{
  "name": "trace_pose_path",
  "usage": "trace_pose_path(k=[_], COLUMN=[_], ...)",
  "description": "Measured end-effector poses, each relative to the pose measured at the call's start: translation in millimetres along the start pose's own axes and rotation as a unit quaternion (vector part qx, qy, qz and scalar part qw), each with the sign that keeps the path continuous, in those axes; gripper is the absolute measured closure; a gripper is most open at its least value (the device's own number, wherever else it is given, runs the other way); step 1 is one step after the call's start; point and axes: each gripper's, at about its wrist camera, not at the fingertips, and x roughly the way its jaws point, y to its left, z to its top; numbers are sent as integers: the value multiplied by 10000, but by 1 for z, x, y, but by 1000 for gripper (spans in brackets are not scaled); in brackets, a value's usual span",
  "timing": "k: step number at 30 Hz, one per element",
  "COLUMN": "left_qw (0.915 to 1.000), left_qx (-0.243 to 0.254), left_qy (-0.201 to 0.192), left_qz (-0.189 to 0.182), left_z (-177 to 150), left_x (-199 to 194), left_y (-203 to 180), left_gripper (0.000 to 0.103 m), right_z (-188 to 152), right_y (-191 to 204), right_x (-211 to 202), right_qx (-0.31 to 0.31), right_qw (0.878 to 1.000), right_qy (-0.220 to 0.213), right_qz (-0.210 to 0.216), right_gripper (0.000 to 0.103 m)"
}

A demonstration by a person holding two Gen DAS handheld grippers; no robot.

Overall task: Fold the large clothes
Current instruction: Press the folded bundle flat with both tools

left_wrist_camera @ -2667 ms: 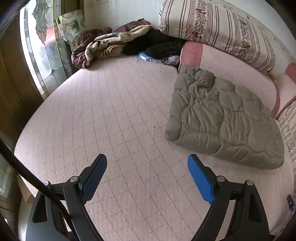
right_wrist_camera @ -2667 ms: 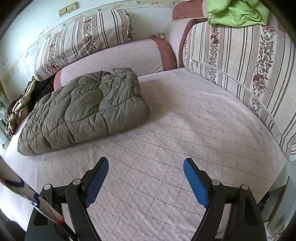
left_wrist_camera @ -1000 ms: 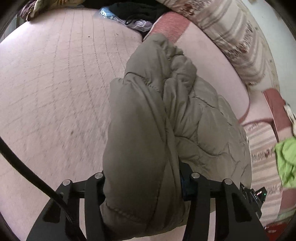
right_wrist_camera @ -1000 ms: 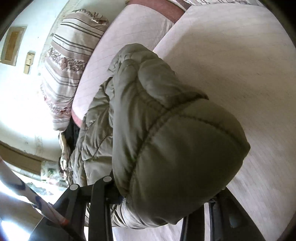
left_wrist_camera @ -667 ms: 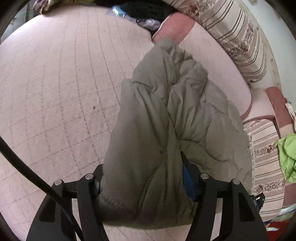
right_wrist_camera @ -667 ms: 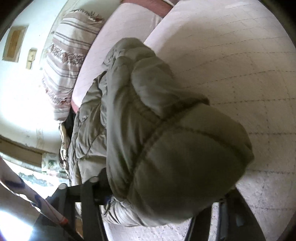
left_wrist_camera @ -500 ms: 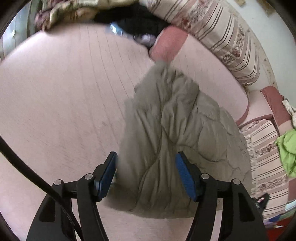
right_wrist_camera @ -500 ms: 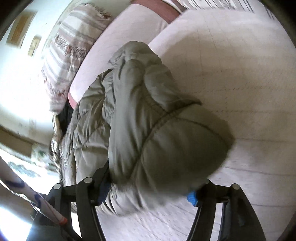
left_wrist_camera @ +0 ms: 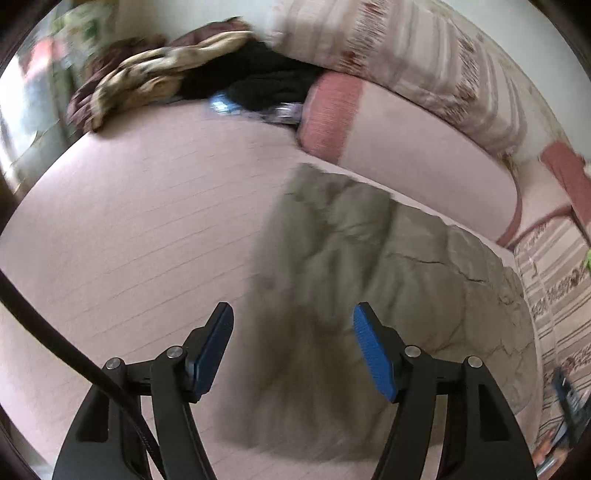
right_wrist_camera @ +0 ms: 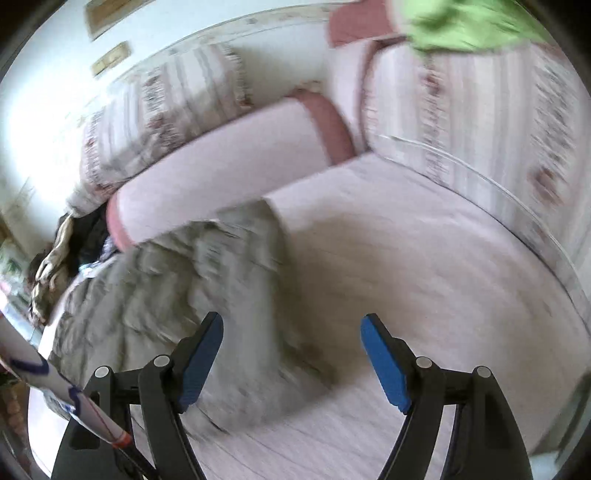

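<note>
1. A pink quilted mattress (left_wrist_camera: 140, 229) fills the middle of both views.
2. A pink bolster (left_wrist_camera: 417, 162) with darker rose ends lies at 1 o'clock in the left wrist view.
3. Behind it, a striped floral cushion (left_wrist_camera: 399, 55) leans on the wall.
4. At 11 o'clock sits a heap of clothes (left_wrist_camera: 155, 77), cream, maroon and black.
5. In the blurred right wrist view, a green cloth (right_wrist_camera: 469, 26), possibly a garment, tops a striped cushion (right_wrist_camera: 480, 122) at 1 o'clock.
</note>
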Motion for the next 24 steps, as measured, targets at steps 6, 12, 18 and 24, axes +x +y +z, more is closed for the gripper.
trace_pose_path(k=[6,12,18,24], left_qw=[9958,9928,9967,9964], left_qx=[633,551,88,-25], left_qy=[135,235,324,320], left_qz=[641,1036,743,781], left_z=[25,51,66,67], left_x=[76,139,170,171], left_y=[-62,-57,-38,-34], left_gripper=[35,31,22,19], right_z=[36,61,84,87], right_y=[91,110,97,93], right_x=[108,206,259,263], right_qx=[-1143,-1220,-611,-436], right_qw=[9924,9880,9929,9927], right_qy=[447,856,1024,1126], right_qz=[-84,-405,-29,25], right_gripper=[22,22,20,19])
